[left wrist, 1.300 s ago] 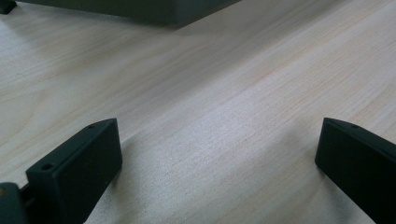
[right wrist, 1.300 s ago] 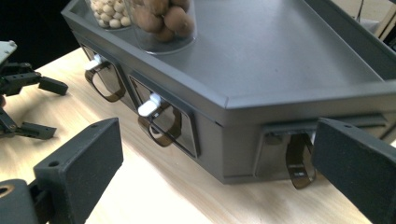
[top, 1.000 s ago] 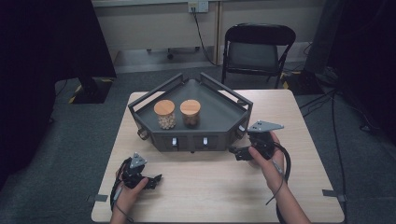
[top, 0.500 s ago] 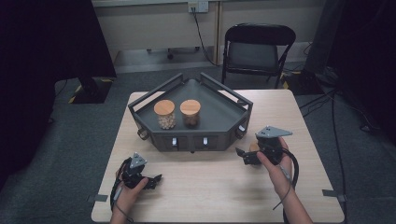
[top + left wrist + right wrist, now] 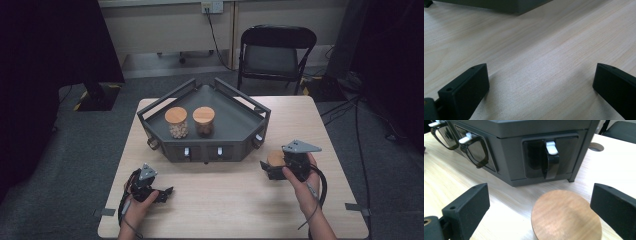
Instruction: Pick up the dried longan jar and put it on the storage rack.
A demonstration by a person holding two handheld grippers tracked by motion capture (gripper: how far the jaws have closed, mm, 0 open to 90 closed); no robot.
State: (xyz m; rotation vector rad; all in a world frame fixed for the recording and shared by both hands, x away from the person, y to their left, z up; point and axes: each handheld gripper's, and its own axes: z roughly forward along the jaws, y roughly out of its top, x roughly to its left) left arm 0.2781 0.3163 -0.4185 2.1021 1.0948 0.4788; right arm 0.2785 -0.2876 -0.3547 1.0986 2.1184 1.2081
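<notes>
2 jars (image 5: 176, 121) sat in the tray (image 5: 235, 117); the right hand-held gripper (image 5: 539, 207) (jaws wide, gripping nothing) straddled a third jar's lid (image 5: 566, 216), still ungrasped.

3 wood-lidded jars: two (image 5: 176, 122) (image 5: 203, 120) in one grey tray (image 5: 235, 119), one (image 5: 275, 159) on the worktop (image 5: 225, 200). 2 grippers (image 5: 167, 190) (image 5: 264, 167), 1 folding chair (image 5: 274, 50)

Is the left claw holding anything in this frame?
No: in the left gripper view the left claw has its jaws spread wide with bare table between them.
</notes>
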